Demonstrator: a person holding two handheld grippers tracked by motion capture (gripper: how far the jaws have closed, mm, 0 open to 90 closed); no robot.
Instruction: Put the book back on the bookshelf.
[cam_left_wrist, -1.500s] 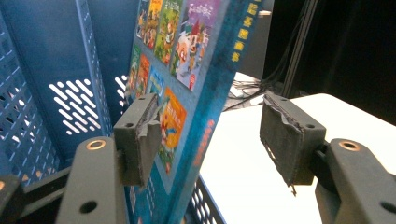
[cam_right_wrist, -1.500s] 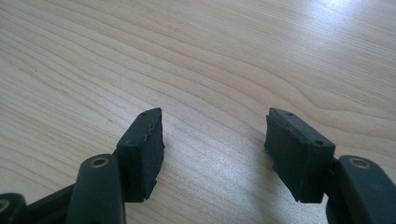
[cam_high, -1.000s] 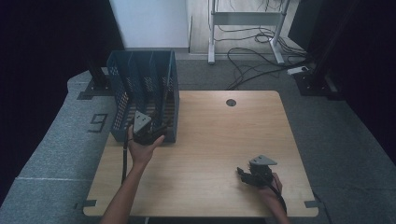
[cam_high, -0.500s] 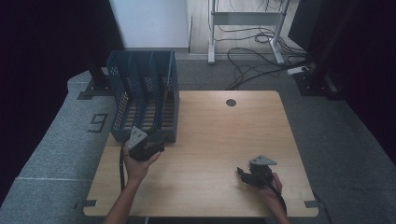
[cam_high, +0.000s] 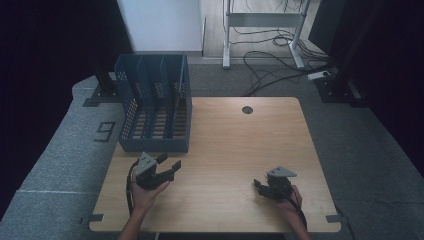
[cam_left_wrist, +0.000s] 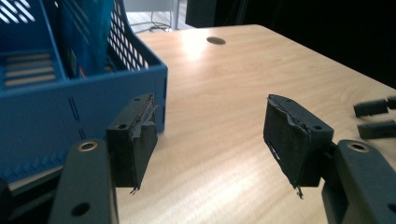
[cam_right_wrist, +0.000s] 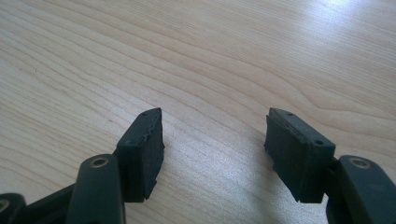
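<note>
Left gripper (cam_high: 169, 165) withdrew from the blue slotted file rack (cam_high: 150, 145), jaws just widened, empty. Rack stands just beyond its fingertips. Right gripper (cam_high: 258, 185) gapes, empty.

Blue file rack (cam_high: 155, 107) blocks the table's (cam_high: 240, 150) far-left corner (rest lies open).

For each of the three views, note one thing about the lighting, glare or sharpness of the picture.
High view: the table is evenly lit, its surroundings fall into deep darkness. Left gripper view: glare whitens the wood near the blue file rack, whose top edge looks soft. Right gripper view: bright sheen at the upper right, wood grain sharp, fingers dark.
</note>
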